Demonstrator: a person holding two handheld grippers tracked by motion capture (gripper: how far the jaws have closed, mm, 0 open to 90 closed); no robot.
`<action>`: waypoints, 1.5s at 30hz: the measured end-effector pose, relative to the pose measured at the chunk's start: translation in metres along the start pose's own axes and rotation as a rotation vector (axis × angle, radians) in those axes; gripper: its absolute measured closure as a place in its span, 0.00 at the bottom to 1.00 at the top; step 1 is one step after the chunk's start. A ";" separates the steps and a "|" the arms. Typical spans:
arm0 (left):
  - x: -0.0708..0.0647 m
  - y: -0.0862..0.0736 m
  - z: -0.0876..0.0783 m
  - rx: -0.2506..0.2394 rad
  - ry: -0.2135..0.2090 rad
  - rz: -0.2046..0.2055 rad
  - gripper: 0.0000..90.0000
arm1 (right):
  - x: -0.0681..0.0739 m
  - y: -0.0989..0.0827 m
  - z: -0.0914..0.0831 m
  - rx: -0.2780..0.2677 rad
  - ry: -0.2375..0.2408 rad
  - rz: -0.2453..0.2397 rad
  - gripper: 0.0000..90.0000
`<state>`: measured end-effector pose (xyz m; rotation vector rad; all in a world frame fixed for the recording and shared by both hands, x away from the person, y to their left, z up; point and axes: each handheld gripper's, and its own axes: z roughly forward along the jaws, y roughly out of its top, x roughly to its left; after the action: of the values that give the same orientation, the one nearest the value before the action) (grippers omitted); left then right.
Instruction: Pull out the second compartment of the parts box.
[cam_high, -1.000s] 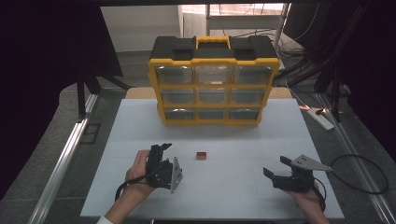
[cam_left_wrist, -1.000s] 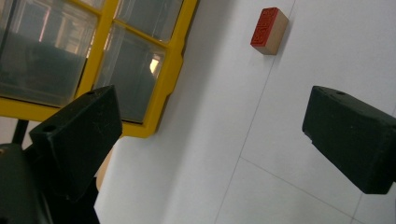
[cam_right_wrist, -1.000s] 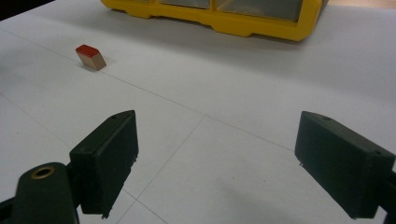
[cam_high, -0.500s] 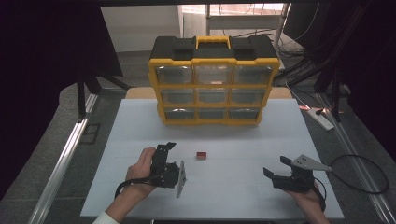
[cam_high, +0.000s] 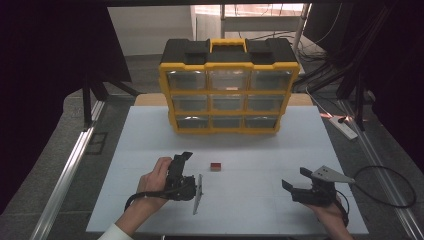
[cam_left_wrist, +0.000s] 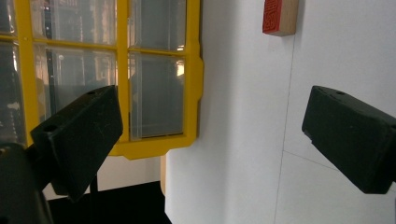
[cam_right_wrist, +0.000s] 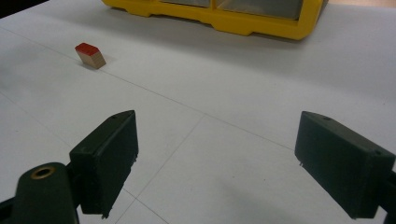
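Bright bench, dark surroundings.
Even overhead light on the white bench (cam_high: 260, 145); soft shadows, glare on drawer fronts (cam_left_wrist: 154, 93), close views sharp.

White table with an organizer and one small block

The table (cam_high: 150, 145) has a flat white top crossed by faint thin seam lines. At its far edge stands a yellow and black drawer organizer (cam_high: 229, 85), three rows of three clear drawers, its base resting on the white surface. Nearer the person, well apart from the organizer, lies a small wooden block (cam_high: 216, 165) with a red face, possibly a stamp
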<state>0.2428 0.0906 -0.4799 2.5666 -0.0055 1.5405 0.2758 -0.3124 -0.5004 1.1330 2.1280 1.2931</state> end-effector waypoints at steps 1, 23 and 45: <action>0.000 0.000 0.000 0.001 0.004 0.008 0.06 | 0.000 0.000 0.000 0.000 -0.001 0.000 0.15; 0.004 0.009 0.004 -0.006 0.058 0.064 0.06 | 0.000 0.000 0.001 0.003 -0.001 0.000 0.15; 0.022 0.010 0.010 -0.014 0.114 0.063 0.06 | 0.000 -0.001 0.002 0.011 -0.010 -0.003 0.15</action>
<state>0.2613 0.0815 -0.4637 2.4870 -0.0846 1.7002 0.2774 -0.3115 -0.5020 1.1378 2.1319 1.2732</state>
